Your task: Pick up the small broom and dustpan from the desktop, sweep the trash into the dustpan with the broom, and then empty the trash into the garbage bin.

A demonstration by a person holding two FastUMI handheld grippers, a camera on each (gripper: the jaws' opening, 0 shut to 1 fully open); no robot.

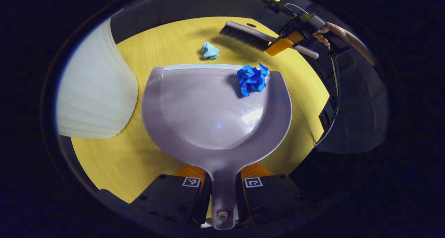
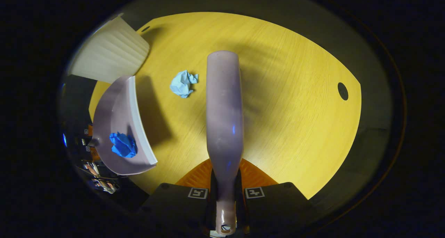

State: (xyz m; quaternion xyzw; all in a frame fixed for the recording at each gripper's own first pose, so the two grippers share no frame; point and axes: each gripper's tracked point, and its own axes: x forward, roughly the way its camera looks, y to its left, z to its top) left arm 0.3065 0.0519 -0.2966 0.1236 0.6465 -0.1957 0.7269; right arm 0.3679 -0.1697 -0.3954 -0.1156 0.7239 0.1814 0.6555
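My left gripper is shut on the handle of the mauve dustpan, whose white lip rests on the yellow desktop. A crumpled dark blue paper ball lies inside the pan near its lip. A pale blue paper wad lies on the desk just beyond the lip. My right gripper is shut on the handle of the mauve broom, held above the desk. In the left gripper view the broom hovers behind the pan, bristles down. In the right gripper view the dustpan and pale wad sit to the left.
A white ribbed garbage bin stands at the desk's left side beside the dustpan, also seen as the bin at upper left in the right gripper view. A cable hole is in the desktop. A hand holds the right gripper.
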